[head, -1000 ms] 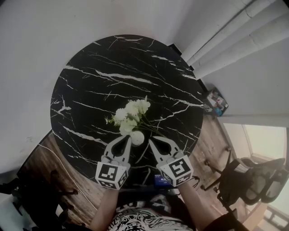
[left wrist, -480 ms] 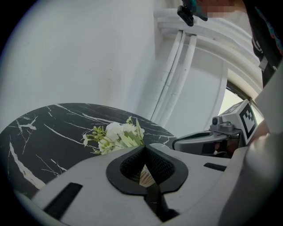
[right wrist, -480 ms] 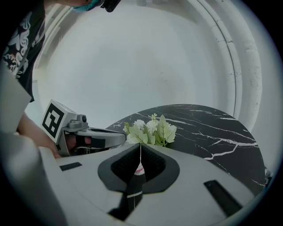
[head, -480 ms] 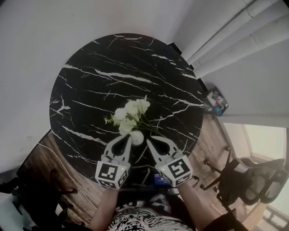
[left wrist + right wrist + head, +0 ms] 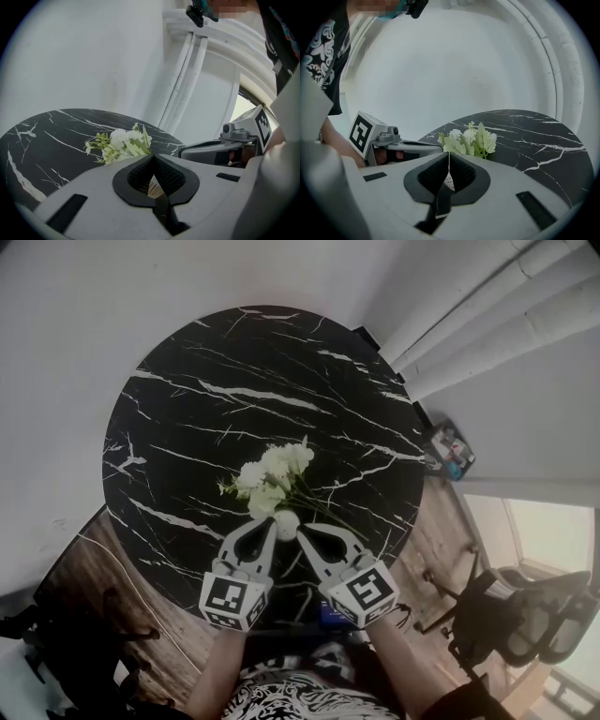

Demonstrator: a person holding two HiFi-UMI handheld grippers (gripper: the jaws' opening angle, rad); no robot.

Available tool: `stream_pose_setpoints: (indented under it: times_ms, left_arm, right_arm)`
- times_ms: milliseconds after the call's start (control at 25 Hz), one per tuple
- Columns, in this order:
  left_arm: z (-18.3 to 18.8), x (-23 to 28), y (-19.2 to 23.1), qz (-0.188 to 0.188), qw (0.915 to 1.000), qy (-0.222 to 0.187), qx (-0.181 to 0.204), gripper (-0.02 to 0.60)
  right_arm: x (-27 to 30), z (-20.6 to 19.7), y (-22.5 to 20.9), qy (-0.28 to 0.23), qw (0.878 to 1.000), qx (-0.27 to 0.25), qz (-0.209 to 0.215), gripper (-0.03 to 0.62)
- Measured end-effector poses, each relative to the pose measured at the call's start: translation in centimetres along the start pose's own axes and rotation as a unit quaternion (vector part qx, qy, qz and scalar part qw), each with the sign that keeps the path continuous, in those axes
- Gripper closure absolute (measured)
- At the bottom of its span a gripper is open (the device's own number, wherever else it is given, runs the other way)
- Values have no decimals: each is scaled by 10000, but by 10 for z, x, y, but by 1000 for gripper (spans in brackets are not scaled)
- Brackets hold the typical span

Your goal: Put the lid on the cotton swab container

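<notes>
A small white round cotton swab container (image 5: 286, 525) stands on the black marble table (image 5: 206, 381), just in front of a white flower bunch (image 5: 270, 474). My left gripper (image 5: 268, 521) is shut, its tip touching or almost touching the container's left side. My right gripper (image 5: 302, 530) is also shut, close by on the container's right. In the left gripper view a cream striped bit (image 5: 155, 185) shows through the gap behind the closed pads. The right gripper view has a small white printed bit (image 5: 449, 180) in the same place. I cannot make out a separate lid.
The round table's near edge lies just under both grippers, with wooden floor (image 5: 103, 568) beyond it. White pipes (image 5: 469, 315) run along the wall at the right, and an office chair (image 5: 525, 615) stands at the lower right. The flowers (image 5: 123, 143) lie just past the jaws.
My right gripper has shifted left and slightly forward, closing in on the white container. The left gripper and the flowers have stayed nearly still.
</notes>
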State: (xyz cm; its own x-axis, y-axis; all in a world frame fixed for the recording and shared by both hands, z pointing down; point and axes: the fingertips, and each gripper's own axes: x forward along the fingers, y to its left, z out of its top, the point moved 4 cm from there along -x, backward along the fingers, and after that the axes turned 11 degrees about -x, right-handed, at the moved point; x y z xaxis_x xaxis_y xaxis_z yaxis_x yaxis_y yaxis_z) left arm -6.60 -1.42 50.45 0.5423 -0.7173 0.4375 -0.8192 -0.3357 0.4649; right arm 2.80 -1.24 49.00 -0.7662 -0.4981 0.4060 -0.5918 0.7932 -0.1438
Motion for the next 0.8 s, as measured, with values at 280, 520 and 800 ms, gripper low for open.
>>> stream_pose_setpoints:
  times_ms: [280, 520, 800]
  left_arm:
    - [0, 0, 0, -47, 10000, 10, 27, 568]
    - [-1, 1, 0, -73, 9999, 30, 77, 568]
    - [-1, 1, -1, -135, 9997, 34, 177, 568]
  right_arm:
    - [4, -4, 3, 111, 9999, 45, 8, 576]
    - [7, -7, 2, 203, 9998, 53, 4, 576]
    - [8, -10, -1, 229, 9997, 114, 66, 576]
